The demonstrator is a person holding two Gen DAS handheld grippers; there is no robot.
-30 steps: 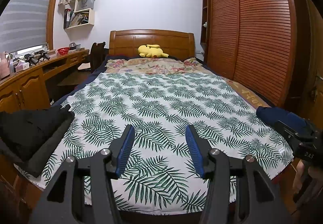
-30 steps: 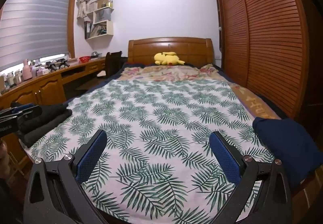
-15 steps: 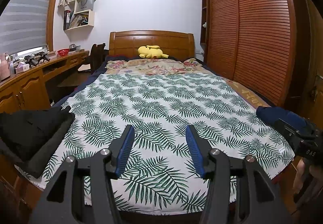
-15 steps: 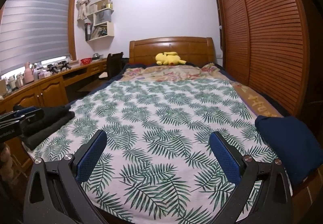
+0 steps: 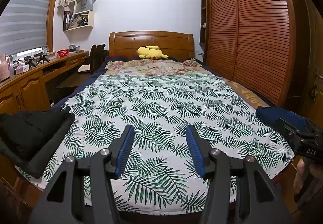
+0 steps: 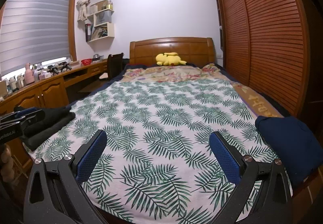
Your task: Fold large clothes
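Two clothes piles sit at the bed's foot corners: dark stack [image 5: 30, 135] left, navy bundle [image 6: 286, 143] right. My left gripper [image 5: 159, 149] and right gripper [image 6: 159, 155] hover spread wide, holding nothing, so this fits start or finish; keep them level

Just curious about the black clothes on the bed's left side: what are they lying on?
The black clothes are stacked on a grey folded garment, which rests on the leaf-print sheet at the bed's corner. Whatever lies beneath that stack is covered.
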